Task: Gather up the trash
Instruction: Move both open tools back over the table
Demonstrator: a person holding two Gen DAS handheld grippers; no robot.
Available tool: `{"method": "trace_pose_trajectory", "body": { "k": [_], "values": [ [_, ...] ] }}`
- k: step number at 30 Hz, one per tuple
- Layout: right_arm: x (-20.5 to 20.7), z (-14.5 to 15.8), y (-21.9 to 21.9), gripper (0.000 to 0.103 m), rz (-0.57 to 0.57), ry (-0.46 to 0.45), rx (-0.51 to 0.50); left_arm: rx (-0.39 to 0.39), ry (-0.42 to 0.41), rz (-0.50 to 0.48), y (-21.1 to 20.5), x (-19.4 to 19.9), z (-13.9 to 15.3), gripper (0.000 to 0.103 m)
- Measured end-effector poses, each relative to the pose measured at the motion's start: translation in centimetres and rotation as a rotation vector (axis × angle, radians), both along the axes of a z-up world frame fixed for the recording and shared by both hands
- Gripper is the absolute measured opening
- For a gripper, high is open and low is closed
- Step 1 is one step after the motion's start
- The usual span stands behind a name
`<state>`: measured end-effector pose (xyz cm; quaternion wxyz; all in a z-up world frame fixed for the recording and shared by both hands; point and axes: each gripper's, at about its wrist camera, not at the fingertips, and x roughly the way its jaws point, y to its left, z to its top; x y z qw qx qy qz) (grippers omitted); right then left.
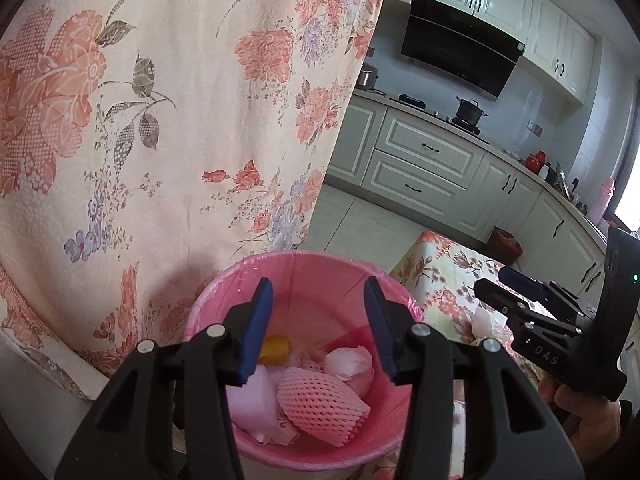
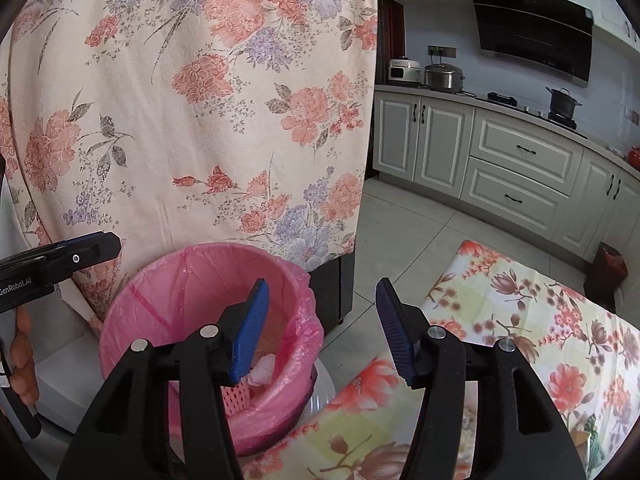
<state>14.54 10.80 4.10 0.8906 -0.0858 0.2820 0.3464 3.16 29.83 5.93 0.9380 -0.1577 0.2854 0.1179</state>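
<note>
A bin lined with a pink bag [image 1: 320, 280] stands on the floor below my left gripper [image 1: 318, 292], which is open and empty right over its mouth. Inside lie a pink foam fruit net [image 1: 320, 400], crumpled white tissue [image 1: 348, 364] and a yellow scrap [image 1: 276, 348]. In the right wrist view the same bin [image 2: 192, 280] is at lower left. My right gripper [image 2: 322, 292] is open and empty, above the gap between the bin's rim and a floral-clothed table. It also shows from the side in the left wrist view [image 1: 490, 282].
A tall floral curtain [image 1: 180, 120] hangs just behind the bin. A table with a floral cloth [image 2: 520, 340] lies to the right. Kitchen cabinets [image 2: 520, 160], a stove with a black pot [image 2: 562, 104] and a dark red bin [image 2: 610, 268] stand beyond a tiled floor.
</note>
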Motion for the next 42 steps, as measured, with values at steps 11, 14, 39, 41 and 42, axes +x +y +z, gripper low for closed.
{"method": "trace_pose_trajectory", "body": {
  "k": [11,14,39,41,42],
  "values": [
    [-1.2,-0.3,-8.7,0.061,-0.127,-0.027,-0.01,-0.002,-0.003,-0.059,-5.0,0.3,0.0,0.051],
    [-1.6,-0.7,-11.3,0.061,-0.166,-0.038,-0.019,0.0,-0.005,-0.082,-6.6,0.7,0.1,0.052],
    [-2.4,-5.5,-26.8,0.07,-0.328,0.025,-0.058,0.007,0.054,-0.248,-19.7,6.2,-2.3,0.062],
    [-2.4,-6.0,-27.6,0.071,-0.333,0.035,-0.058,0.008,0.067,-0.257,-20.6,6.8,-2.7,0.062],
    [-2.4,-6.3,-27.8,0.071,-0.332,0.041,-0.059,0.006,0.071,-0.262,-20.9,7.0,-2.9,0.063]
  ]
}}
